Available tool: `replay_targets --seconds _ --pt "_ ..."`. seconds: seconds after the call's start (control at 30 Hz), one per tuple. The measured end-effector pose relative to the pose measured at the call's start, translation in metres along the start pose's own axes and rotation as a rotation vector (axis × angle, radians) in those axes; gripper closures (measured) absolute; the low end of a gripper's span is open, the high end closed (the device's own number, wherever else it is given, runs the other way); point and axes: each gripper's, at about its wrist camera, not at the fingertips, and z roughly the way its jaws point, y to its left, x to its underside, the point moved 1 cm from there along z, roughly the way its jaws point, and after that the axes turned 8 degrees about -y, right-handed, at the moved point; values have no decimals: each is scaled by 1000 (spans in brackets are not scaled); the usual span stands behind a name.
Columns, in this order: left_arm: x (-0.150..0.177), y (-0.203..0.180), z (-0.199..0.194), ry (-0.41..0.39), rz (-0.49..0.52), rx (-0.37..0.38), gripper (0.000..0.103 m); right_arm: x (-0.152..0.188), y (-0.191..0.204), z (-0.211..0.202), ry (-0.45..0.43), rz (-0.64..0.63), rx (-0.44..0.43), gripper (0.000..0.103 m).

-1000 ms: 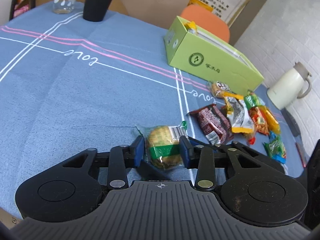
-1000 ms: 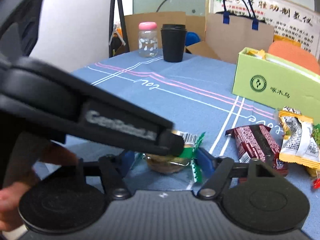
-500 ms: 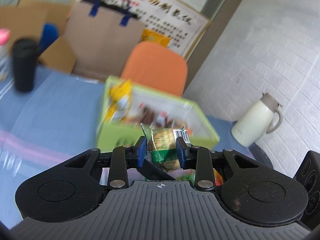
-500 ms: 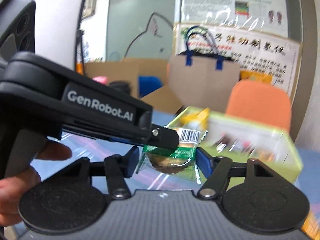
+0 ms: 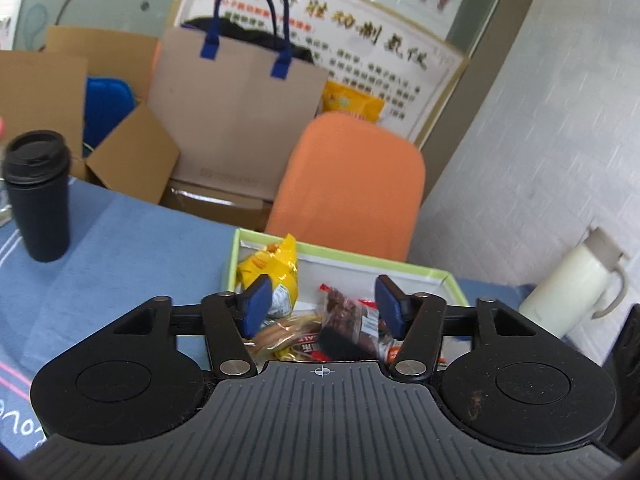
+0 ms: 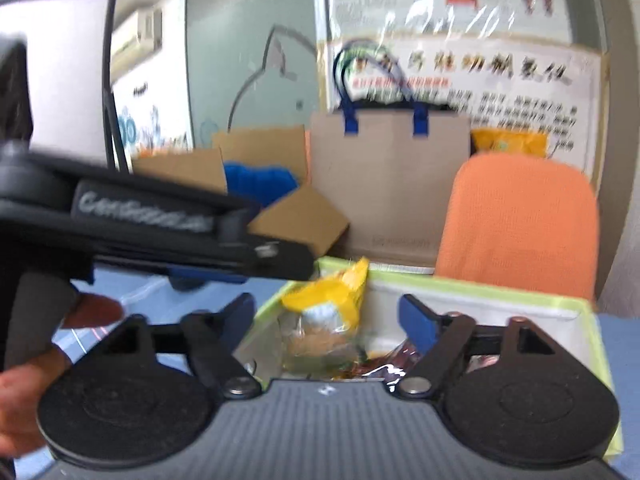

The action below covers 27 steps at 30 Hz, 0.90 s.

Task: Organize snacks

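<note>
The box (image 5: pixel 436 271) is open on top but crowded with snacks (image 5: pixel 276 276) along its left end. On the tabletop (image 5: pixel 120 248), the cup (image 5: pixel 38 196) blocks the left edge.

1. Tablecloth (image 5: pixel 120 248), lower left edge: cursive white script, part of "love".
2. Left gripper (image 6: pixel 192 220) side, right wrist view: blurred white brand lettering, unreadable.
3. Wall poster (image 5: pixel 360 36): gold Chinese characters, not legible.
</note>
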Motion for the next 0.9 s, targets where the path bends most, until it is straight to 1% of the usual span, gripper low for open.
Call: replay_targets --seconds 0.03,0.1,0.17,0.23,0.37,0.47,0.53,0.6,0.7,0.8,0.83,0.87,0.9 --pt "2 1 -10 -9 2 6 55 0 0 -14 -19 1 8 10" --pt "10 2 -26 -12 3 18 52 4 0 -38 -35 14 27 10" --pt "24 5 -39 6 -16 39 50 16 2 -63 -32 31 30 10" --pt "41 9 -51 44 -33 60 49 33 9 -83 -6 43 46 10" --pt "82 19 -62 141 -79 55 50 77 30 -111 81 61 63 10" --pt "106 23 -60 230 -137 96 54 105 44 -115 146 83 59 10" --pt "114 20 -58 270 -155 124 57 114 49 -115 170 86 63 10" --pt "114 14 -58 281 -149 150 57 116 52 -117 163 76 74 10" --pt "114 3 -52 297 -129 171 57 117 49 -115 159 105 70 10" --pt "118 -6 -38 347 -109 189 57 120 46 -110 170 124 62 10" --pt "120 -8 -33 360 -105 193 58 120 45 -108 172 129 56 10" --pt "122 -10 -29 374 -99 192 62 121 44 -106 175 131 57 10" --pt "125 -10 -27 379 -90 187 63 123 43 -104 181 130 59 10"
